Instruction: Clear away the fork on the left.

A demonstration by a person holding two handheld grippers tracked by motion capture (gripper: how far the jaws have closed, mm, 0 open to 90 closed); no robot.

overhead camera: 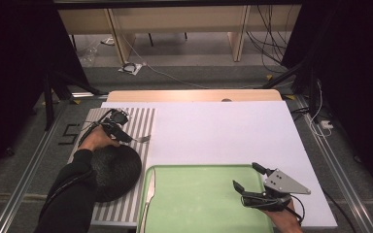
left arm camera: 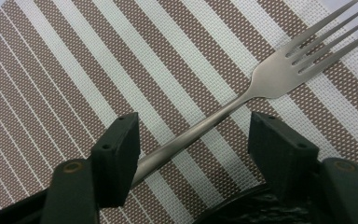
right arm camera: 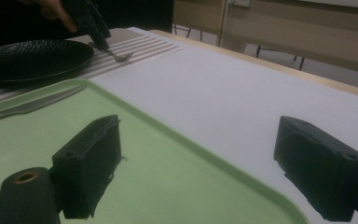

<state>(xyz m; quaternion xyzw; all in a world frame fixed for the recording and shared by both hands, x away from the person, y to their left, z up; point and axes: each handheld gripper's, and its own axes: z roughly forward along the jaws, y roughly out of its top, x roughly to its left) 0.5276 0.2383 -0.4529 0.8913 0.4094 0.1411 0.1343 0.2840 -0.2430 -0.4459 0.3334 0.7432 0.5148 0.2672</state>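
A: From the high view, the left gripper (overhead camera: 124, 134) sits over the striped placemat (overhead camera: 143, 121), right at the fork (overhead camera: 142, 139), just beyond the black plate (overhead camera: 119, 167).

B: And the right gripper (overhead camera: 246, 177) hovers over the near right corner of the green tray (overhead camera: 199, 194), jaws spread, nothing between them. A knife (overhead camera: 150, 189) lies along the tray's left edge.

A: Left gripper view now: the fork (left arm camera: 242, 95) lies flat on the placemat (left arm camera: 74, 70), its handle running between the jaws, close against the left one. The right jaw stands clear of it, so the gripper is open, no clamp on the fork.

B: Right gripper view: both jaws wide apart above the tray (right arm camera: 168, 158), empty. Far off, the left gripper (right arm camera: 100, 39) meets the fork (right arm camera: 120, 57) beside the plate (right arm camera: 32, 58); the knife (right arm camera: 28, 106) rests on the tray.
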